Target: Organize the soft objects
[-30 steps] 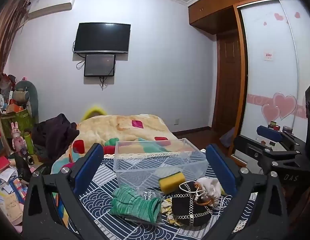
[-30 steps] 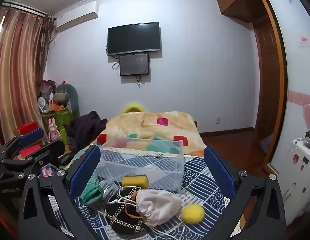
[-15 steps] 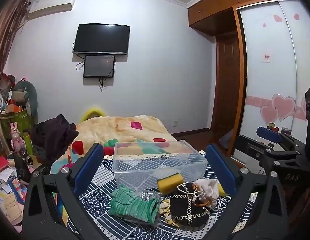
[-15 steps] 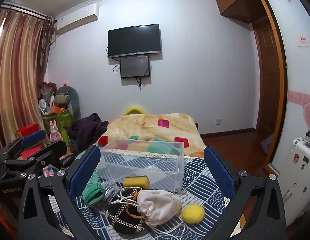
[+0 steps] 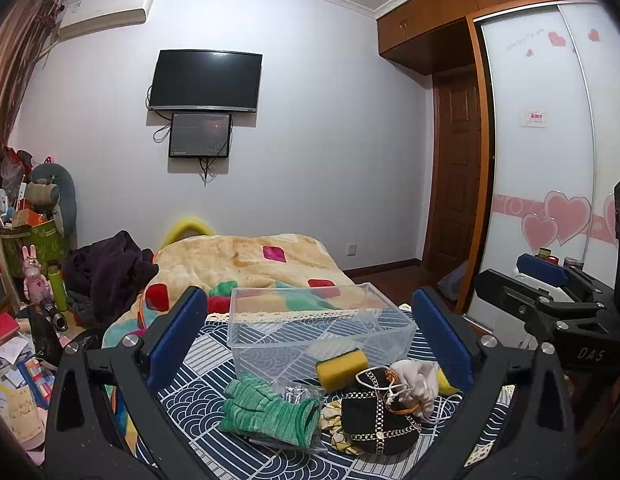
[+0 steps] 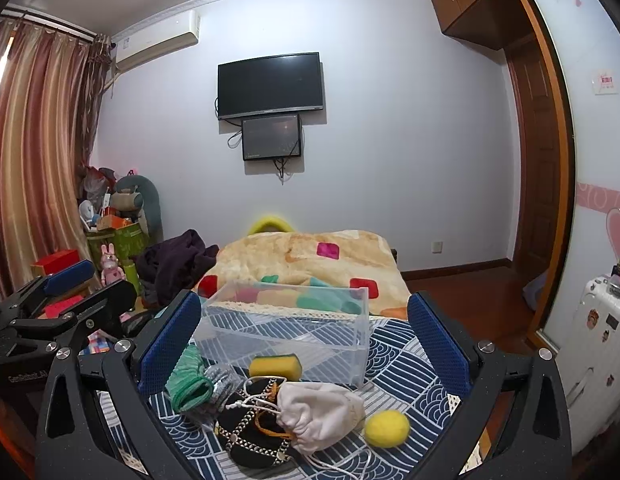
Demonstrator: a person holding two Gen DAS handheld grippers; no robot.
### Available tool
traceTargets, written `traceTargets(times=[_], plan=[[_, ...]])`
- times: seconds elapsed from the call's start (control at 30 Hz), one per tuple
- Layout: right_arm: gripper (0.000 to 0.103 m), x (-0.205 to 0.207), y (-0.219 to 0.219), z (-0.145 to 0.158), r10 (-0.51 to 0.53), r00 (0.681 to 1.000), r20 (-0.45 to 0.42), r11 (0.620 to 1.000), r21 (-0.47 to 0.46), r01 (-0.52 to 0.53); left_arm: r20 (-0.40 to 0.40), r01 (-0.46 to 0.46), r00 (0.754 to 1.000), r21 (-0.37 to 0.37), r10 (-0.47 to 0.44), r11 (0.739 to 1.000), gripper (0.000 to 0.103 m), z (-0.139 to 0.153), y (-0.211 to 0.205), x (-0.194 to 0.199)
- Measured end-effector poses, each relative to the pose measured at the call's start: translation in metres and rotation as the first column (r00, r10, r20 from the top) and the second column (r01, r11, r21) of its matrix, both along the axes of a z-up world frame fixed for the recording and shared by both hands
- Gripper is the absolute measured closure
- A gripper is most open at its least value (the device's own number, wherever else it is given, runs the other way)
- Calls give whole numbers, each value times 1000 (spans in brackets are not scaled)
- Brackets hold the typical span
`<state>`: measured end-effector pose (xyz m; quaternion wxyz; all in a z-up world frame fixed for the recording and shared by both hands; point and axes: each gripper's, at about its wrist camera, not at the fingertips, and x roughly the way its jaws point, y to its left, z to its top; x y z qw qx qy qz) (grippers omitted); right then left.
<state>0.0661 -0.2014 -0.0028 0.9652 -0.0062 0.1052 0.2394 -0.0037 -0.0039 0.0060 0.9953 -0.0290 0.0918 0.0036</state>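
A clear plastic box (image 5: 317, 332) (image 6: 286, 328) stands empty on a blue patterned cloth (image 5: 198, 400). In front of it lie green knit gloves (image 5: 266, 408) (image 6: 188, 382), a yellow sponge (image 5: 341, 364) (image 6: 274, 366), a black pouch with chain trim (image 5: 377, 420) (image 6: 250, 436), a white drawstring bag (image 5: 415, 380) (image 6: 317, 416) and a yellow ball (image 6: 386, 428). My left gripper (image 5: 310, 340) is open above them. My right gripper (image 6: 302, 340) is open too. Both are empty.
A bed with a patchwork blanket (image 5: 250, 264) lies behind the cloth. Dark clothes (image 5: 110, 272) and cluttered toys (image 5: 34, 240) are at left. A wardrobe with sliding doors (image 5: 541, 160) and a white suitcase (image 6: 597, 352) are at right. A TV (image 5: 206, 80) hangs on the wall.
Both views have shifted slightly, so the objects sit a little lower in frame. Nothing on the cloth has moved, and both grippers stay open.
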Motion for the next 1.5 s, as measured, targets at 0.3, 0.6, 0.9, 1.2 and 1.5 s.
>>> traceTargets(times=[0.3, 0.6, 0.9, 1.2, 1.5], plan=[[0, -2, 0, 0, 0, 1000, 6, 1000, 5, 0, 3, -1, 1000, 1, 1, 1000, 0, 1, -1, 0], [0, -3, -1, 1, 3, 1000, 12, 1000, 9, -3, 9, 0, 1000, -2, 0, 1000, 0, 6, 0, -1], [0, -4, 0, 2, 4, 1000, 14, 1000, 9, -4, 13, 2, 1000, -5, -2, 1000, 0, 8, 1, -3], [0, -5, 0, 2, 6, 1000, 16, 1000, 11, -6, 14, 2, 1000, -3, -2, 1000, 0, 9, 0, -5], [0, -6, 0, 3, 8, 1000, 15, 1000, 12, -8, 16, 5, 1000, -1, -5, 1000, 0, 10, -1, -4]])
